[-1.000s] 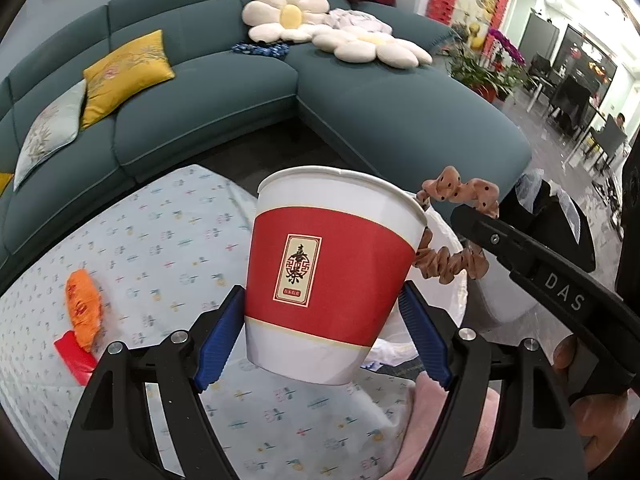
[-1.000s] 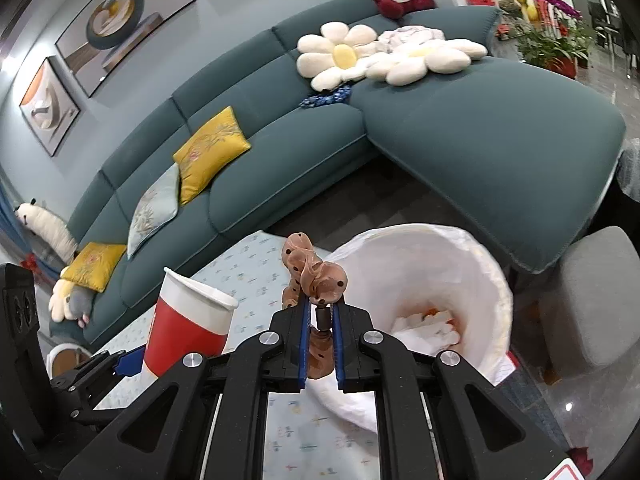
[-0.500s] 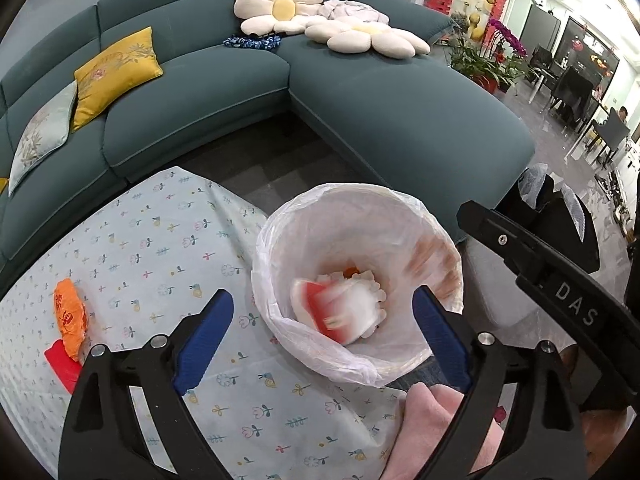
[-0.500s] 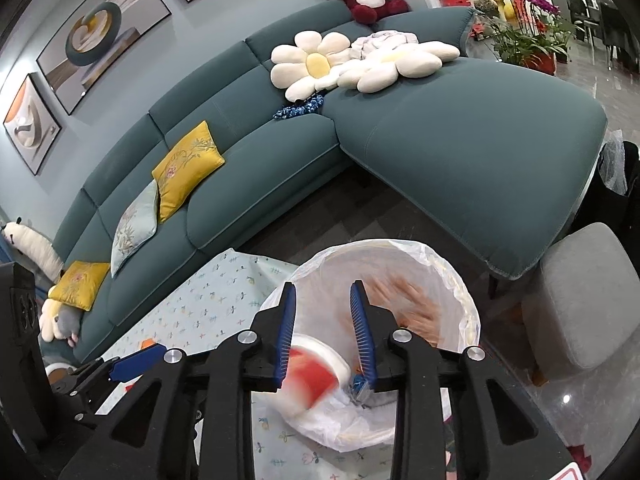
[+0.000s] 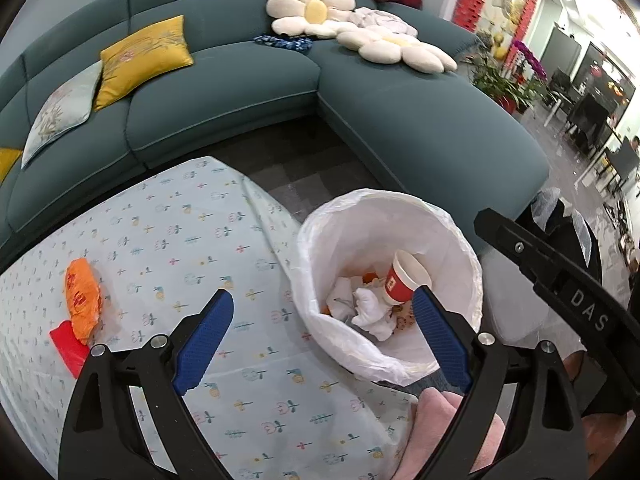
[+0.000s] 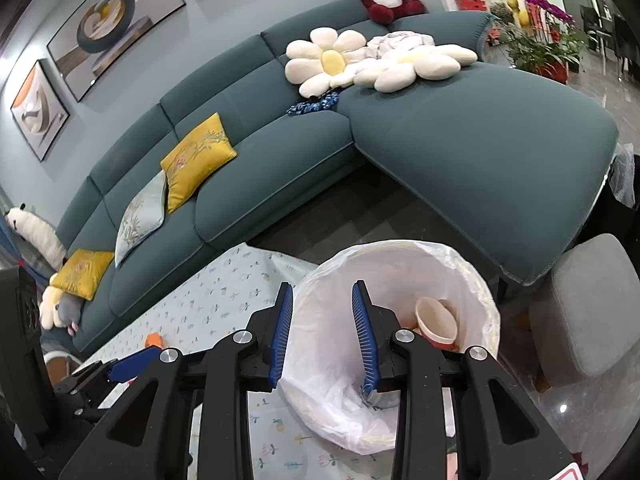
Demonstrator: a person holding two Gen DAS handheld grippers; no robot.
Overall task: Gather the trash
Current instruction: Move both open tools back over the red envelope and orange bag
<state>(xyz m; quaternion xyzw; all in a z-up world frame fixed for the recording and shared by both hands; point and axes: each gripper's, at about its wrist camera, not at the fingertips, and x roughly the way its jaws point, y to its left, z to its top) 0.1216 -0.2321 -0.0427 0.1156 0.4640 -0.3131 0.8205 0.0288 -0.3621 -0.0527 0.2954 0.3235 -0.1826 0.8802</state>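
A bin lined with a white bag [image 5: 460,236] stands at the table's right corner; it also shows in the right wrist view [image 6: 476,276]. Inside lie a red paper cup [image 5: 404,278], white crumpled tissues [image 5: 368,308] and other scraps; the cup also shows in the right wrist view [image 6: 436,322]. My left gripper [image 5: 324,336] is open and empty above the bin's near rim. My right gripper [image 6: 322,336] is open and empty over the bin. An orange wrapper [image 5: 82,294] and a red packet [image 5: 68,348] lie on the floral tablecloth [image 5: 180,232] at the left.
A teal sectional sofa [image 5: 240,92] with yellow cushions [image 5: 144,58] and flower pillows [image 5: 316,10] wraps behind the table. A grey stool [image 6: 588,308] stands right of the bin. The right gripper's body [image 5: 560,280] crosses the left wrist view at right.
My left gripper opened and the red cup dropped into the bin. My right gripper opened and let go of the brown scrunchie, which fell in too. Both grippers are empty now.
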